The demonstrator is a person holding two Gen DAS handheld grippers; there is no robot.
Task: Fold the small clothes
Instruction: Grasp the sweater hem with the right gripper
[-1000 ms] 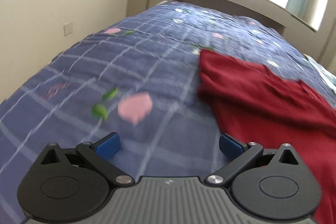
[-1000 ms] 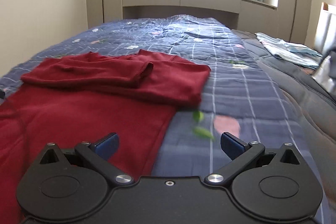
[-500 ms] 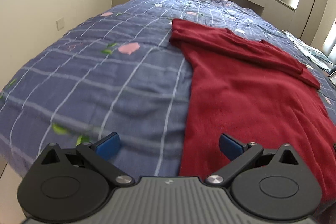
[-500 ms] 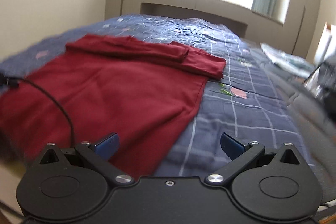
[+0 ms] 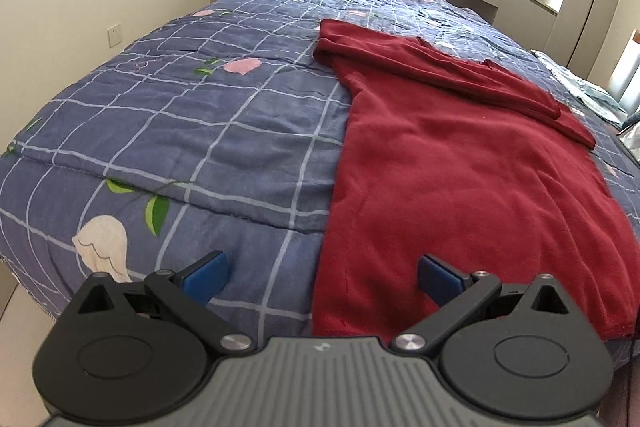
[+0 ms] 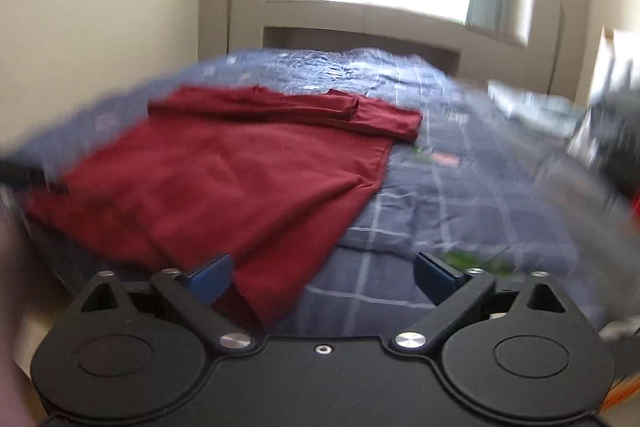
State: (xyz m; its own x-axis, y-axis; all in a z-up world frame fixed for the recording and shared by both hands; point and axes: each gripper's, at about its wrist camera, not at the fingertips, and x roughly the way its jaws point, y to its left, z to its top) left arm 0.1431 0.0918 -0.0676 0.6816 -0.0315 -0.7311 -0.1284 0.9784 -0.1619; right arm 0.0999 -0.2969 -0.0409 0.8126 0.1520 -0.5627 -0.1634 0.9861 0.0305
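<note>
Red garment [image 5: 460,163] spread on quilt [image 5: 200,131]; sleeves folded in.

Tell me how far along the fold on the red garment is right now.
Done: the red garment lies flat on the blue quilt, its sleeves already folded across the far end. In hand: nothing. The left gripper and right gripper are both open near the bottom hem, which hangs over the bed edge; the right jaws have just been closing slightly, pinching nothing. Left: grip the hem and fold the body.
</note>
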